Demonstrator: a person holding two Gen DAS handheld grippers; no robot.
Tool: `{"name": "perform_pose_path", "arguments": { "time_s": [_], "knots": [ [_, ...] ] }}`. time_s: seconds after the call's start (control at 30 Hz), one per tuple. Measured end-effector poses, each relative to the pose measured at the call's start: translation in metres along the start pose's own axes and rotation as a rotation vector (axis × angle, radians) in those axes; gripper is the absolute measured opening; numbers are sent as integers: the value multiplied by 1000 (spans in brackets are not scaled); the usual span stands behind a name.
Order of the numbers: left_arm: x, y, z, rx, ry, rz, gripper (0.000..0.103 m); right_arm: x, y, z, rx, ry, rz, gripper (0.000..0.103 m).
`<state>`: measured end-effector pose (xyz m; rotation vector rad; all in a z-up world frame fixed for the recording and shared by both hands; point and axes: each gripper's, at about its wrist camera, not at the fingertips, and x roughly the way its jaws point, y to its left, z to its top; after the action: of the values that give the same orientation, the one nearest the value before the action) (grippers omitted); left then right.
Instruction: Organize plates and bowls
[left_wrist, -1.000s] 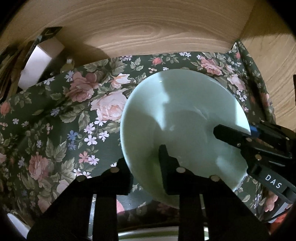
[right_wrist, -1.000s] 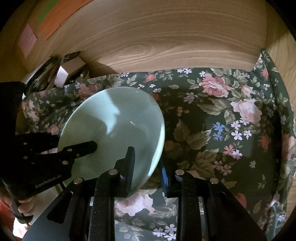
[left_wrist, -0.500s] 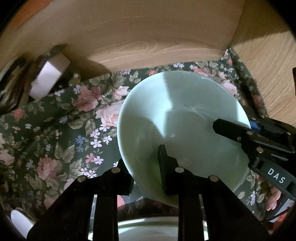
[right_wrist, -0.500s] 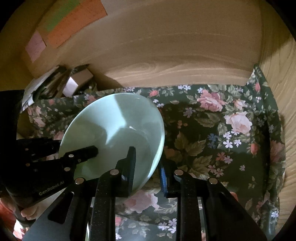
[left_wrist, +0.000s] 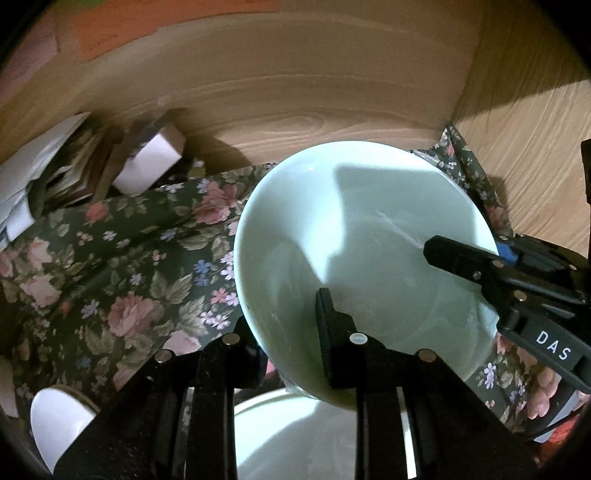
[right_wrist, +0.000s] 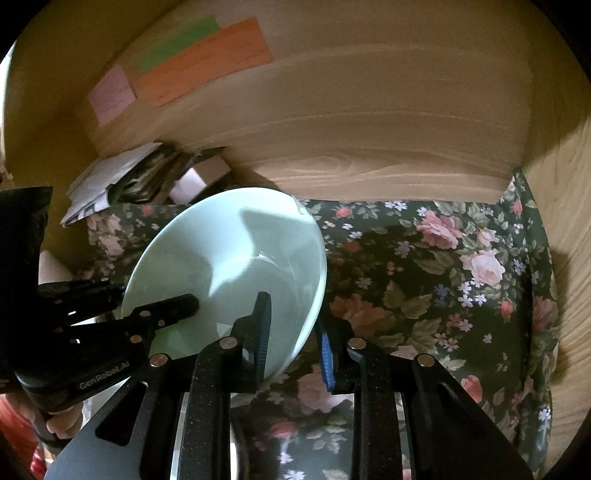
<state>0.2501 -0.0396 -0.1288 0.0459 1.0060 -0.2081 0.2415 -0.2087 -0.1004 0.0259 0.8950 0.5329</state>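
Pale green bowl (left_wrist: 369, 236) tilted, hollow facing cameras — left tongs (left_wrist: 288, 332), right tongs (right_wrist: 295, 325) both pinching its rim

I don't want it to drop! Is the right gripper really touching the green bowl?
Touching. In the right wrist view the right gripper has one finger inside the green bowl and one outside, clamped on its rim.

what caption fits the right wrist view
Both grippers grip a pale green bowl by its rim above a floral cloth.
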Motion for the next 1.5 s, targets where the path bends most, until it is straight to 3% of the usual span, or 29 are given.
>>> {"name": "perform_pose_path", "arguments": {
  "time_s": [0.83,1.5],
  "knots": [
    [-96,65,-59,-125,-130,72,23,-16,104,-13,-161,-51,102,22],
    [-121,125,-114,-221,-146,136,23,6,176,-29,-240,-9,190,22]
  ]
}}
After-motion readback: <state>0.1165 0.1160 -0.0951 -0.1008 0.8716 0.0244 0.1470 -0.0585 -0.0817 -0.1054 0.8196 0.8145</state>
